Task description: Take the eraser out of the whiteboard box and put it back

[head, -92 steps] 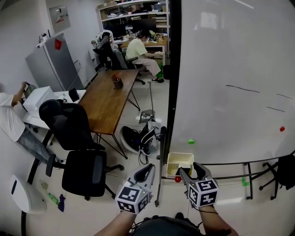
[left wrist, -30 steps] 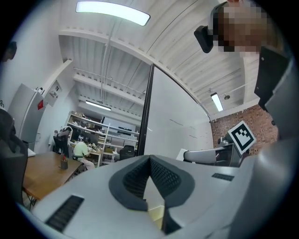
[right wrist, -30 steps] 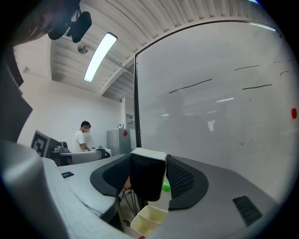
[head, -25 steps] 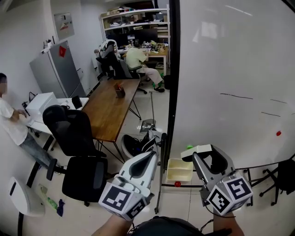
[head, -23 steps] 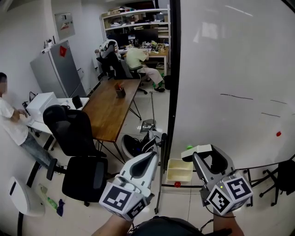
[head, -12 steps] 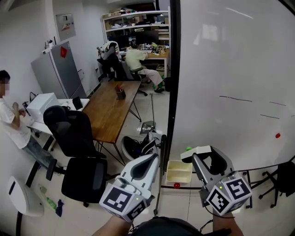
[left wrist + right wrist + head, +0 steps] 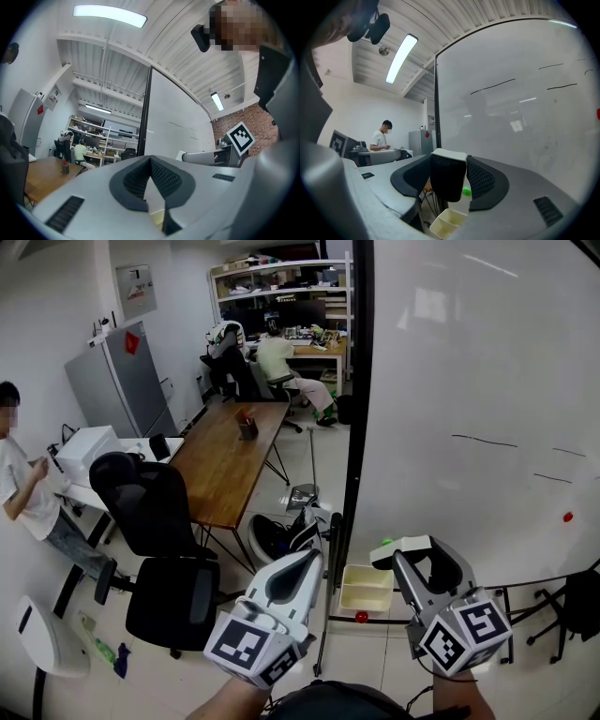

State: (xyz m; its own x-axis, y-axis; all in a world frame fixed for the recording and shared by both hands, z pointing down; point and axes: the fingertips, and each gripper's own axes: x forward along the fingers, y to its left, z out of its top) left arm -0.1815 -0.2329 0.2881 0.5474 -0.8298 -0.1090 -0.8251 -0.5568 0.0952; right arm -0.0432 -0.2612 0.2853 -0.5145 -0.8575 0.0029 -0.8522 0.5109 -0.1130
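Since the first frame both grippers have come up from beside the whiteboard box [image 7: 366, 588], and the eraser [image 7: 401, 549] has come up out of it with them; over the last half second hardly anything shifts. The right gripper [image 7: 419, 563] pinches the eraser, its jaws pressed on the dark felt body, with the white back turned up. It hangs above the box and apart from it, near the lower left edge of the whiteboard [image 7: 469, 371]. The left gripper [image 7: 302, 563] is held beside it, its jaws pressed together at the tips with nothing between them.

The cream box sits low on the board's frame, and a divider splits it in two. A green magnet [image 7: 386, 542] clings to the board just above it, and a small red piece [image 7: 361, 615] sits just beside its lower edge.

The board carries only a few thin black strokes [image 7: 483, 441], none forming letters. Each gripper's cube shows black-and-white square patterns. The notice on the far wall [image 7: 137, 291] is too small to read.
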